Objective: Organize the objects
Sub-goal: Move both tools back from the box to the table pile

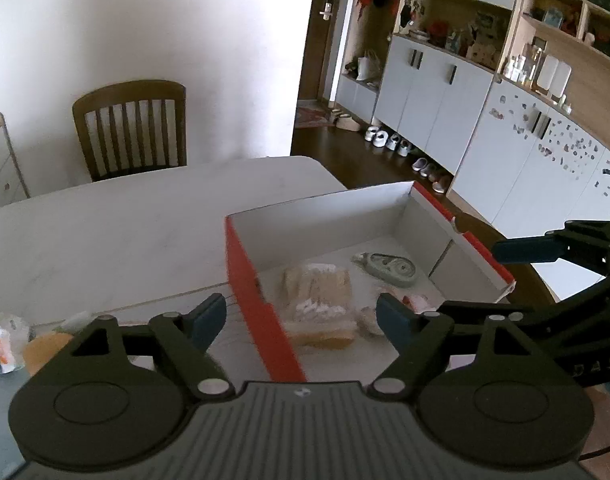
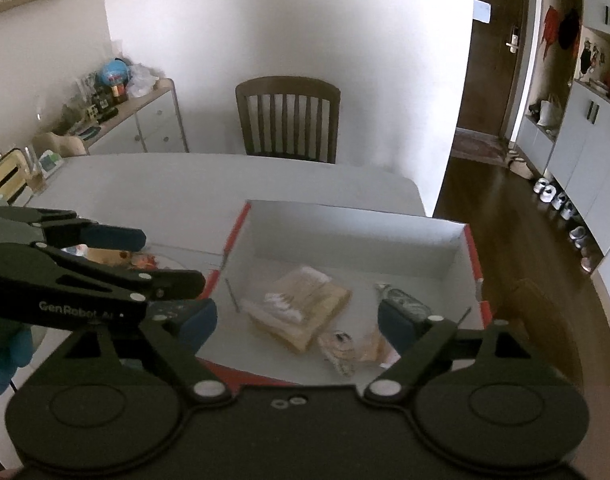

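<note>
White dining table (image 2: 153,188) carrying an open red-sided box (image 2: 475,264) at its right edge. Inside lie a wrapped bread packet (image 2: 305,304), correction-tape dispenser (image 2: 405,304) and small wrappers (image 2: 357,350). Left gripper (image 1: 301,318) and right gripper (image 2: 297,320) hang above, jaws apart, empty. Loose items (image 2: 117,256) remain by the box's left wall; approach these from above, clearing the rim.

A: What do the tools look like?
B: Both black, with round discs, silver rivets and blue fingers (image 1: 209,316). The left gripper (image 1: 301,316) has a grey ribbed body.
A: Any markings?
B: White "GenRobot" lettering along the left one's arm, and a blue glove (image 2: 7,354) holding it
</note>
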